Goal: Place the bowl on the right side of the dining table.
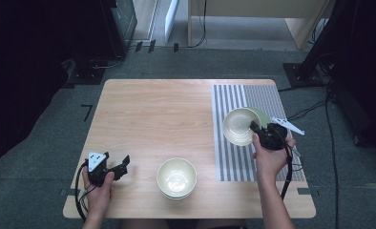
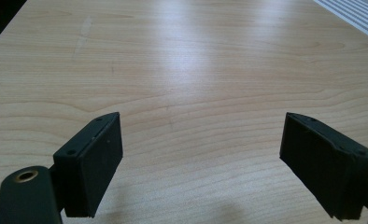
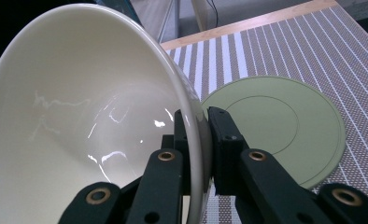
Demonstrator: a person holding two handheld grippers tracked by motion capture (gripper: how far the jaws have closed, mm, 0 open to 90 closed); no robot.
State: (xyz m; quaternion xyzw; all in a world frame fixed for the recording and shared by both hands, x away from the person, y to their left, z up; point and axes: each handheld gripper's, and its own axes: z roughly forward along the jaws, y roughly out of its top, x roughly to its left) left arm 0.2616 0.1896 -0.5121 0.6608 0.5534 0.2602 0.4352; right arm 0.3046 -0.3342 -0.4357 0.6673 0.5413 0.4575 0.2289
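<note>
The right claw is clamped on the rim of a cream bowl, one pad inside and one outside the wall, and holds it tilted over the striped mat toward the table's right edge. A flat green plate lies on the mat just behind the bowl. Near the table's front edge, about midway along it, a stack of cream bowls sits on the bare wood. This looks like the carrying step: the bowl is gripped, and judging by the plate next to it, the next move is probably to lower it onto the plate, or else bring it across to the stack. Either way it calls for levelling the bowl before the pads let go. The right hand reaches forward from the front edge, wrist bent inward. The left claw rests near the front left corner, spread wide with nothing between its pads, aimed across the bare table.
</note>
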